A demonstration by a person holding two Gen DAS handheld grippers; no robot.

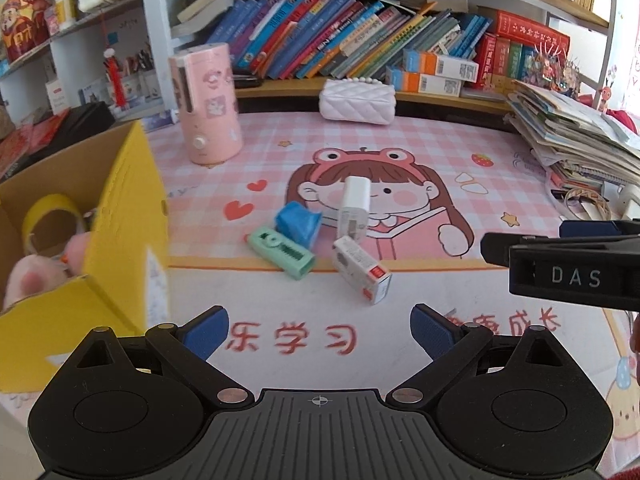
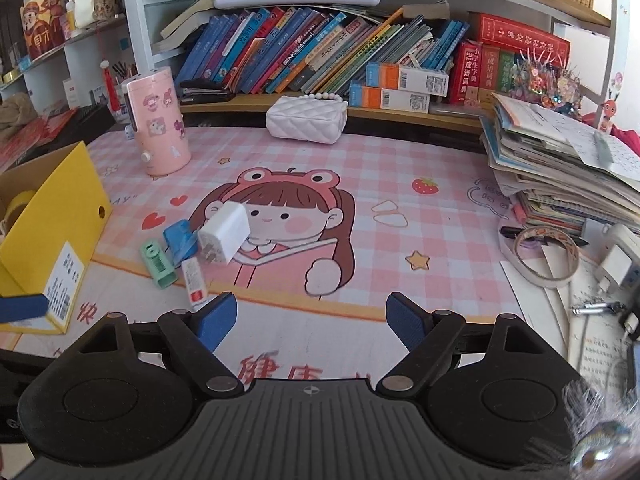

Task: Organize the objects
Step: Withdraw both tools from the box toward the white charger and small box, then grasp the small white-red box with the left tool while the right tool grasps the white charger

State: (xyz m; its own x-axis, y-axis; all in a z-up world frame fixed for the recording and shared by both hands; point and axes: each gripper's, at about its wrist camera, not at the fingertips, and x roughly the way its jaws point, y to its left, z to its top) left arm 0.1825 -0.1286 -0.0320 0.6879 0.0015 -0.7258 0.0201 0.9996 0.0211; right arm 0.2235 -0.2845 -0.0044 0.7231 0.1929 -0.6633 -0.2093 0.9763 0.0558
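On the pink cartoon desk mat (image 1: 440, 148) lies a small cluster: a white charger block (image 1: 354, 208) (image 2: 224, 232), a blue crumpled item (image 1: 298, 222) (image 2: 180, 240), a mint-green case (image 1: 280, 252) (image 2: 157, 262) and a small white box with a red end (image 1: 362, 274) (image 2: 194, 280). A yellow cardboard box (image 1: 132, 216) (image 2: 60, 232) at the left holds a yellow tape roll (image 1: 48, 212) and a pink plush (image 1: 36, 276). My left gripper (image 1: 320, 332) is open and empty, in front of the cluster. My right gripper (image 2: 312, 320) is open and empty, to the right of the cluster; it shows at the right edge of the left wrist view (image 1: 560, 268).
A pink cylindrical humidifier (image 1: 208, 104) (image 2: 158, 124) and a white quilted purse (image 1: 358, 100) (image 2: 306, 118) stand at the back. Leaning books fill the shelf (image 1: 340, 36). A paper stack (image 2: 560, 168), tape rings (image 2: 540, 256) and chargers (image 2: 616, 264) lie at the right.
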